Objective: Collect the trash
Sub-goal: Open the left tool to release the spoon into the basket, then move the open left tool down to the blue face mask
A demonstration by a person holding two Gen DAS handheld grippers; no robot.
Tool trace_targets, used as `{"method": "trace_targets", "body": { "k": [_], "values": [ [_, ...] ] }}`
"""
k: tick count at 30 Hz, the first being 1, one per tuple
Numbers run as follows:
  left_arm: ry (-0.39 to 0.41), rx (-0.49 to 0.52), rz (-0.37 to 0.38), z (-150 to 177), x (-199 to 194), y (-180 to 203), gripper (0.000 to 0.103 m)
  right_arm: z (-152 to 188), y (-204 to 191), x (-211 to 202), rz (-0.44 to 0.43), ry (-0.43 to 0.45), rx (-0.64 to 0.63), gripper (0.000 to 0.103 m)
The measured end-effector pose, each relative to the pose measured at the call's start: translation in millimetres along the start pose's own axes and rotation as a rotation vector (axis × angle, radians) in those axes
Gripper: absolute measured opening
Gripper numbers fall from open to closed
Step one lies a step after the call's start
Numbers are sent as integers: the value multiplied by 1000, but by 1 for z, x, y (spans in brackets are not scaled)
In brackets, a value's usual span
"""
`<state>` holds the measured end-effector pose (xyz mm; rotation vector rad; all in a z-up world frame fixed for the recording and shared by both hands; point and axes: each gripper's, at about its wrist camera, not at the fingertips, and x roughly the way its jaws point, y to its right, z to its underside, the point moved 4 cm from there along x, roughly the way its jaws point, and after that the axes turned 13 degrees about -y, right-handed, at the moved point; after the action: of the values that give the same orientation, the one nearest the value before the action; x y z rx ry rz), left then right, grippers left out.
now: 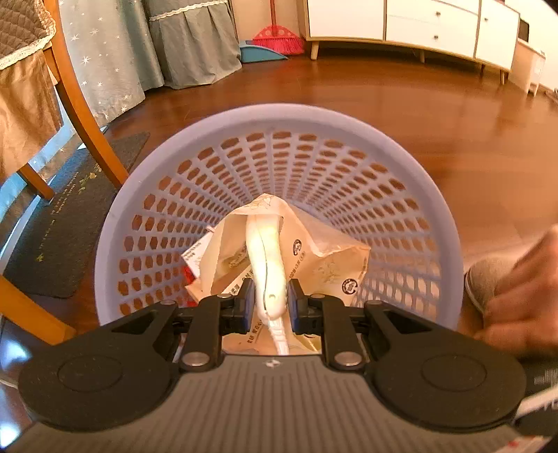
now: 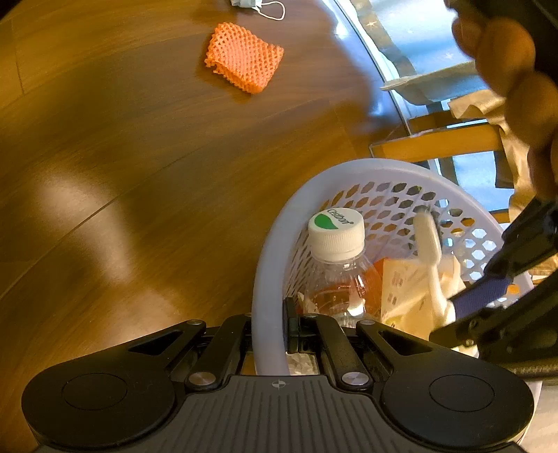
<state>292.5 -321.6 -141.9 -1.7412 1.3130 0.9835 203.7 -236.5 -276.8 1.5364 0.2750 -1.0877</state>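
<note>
Holding a white toothbrush [image 1: 266, 258] by its lower handle, the left gripper [image 1: 270, 305] has its fingers clenched on it over the lavender basket [image 1: 115, 223]. The brush's long axis runs straight forward from the fingers, head pointing down into the basket mouth, above crumpled paper packaging [image 1: 321, 258] already inside. Further right, the right gripper [image 2: 268, 331] has its fingers closed astride the basket's near rim [image 2: 268, 278], one inside the wall, one outside, apparently steadying it. A capped bottle [image 2: 336, 258] with amber liquid stands in the basket just beyond those fingers. An orange foam net [image 2: 244, 57] lies on the wooden floor [image 2: 122, 156], well apart from the basket; a face mask [image 2: 251, 5] lies beyond it at the frame edge. Judgement: the toothbrush is already over the opening, so releasing the left fingers should drop it in; floor litter is not yet collected.
</note>
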Motion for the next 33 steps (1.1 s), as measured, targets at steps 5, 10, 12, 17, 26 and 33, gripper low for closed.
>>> {"method": "trace_targets", "body": {
  "k": [5,10,12,17,26,33],
  "values": [
    [6,-9,6,0,-3,1,20,-1,1,1,-7,0,-1,0],
    [40,-43,10,16,-28,-2,29,-1,0,1,-11,0,4,0],
    [60,-64,1,24,-40,-6,33,-2,1,2,-12,0,5,0],
    [74,-144,-41,56,-62,-29,33,0,1,0,-10,1,11,0],
    [1,-312,-158,145,-84,-69,34,0,2,0,-10,-4,7,0],
    [-50,-482,-203,216,-93,-84,38,0,2,-1,-10,-5,6,0]
  ]
}}
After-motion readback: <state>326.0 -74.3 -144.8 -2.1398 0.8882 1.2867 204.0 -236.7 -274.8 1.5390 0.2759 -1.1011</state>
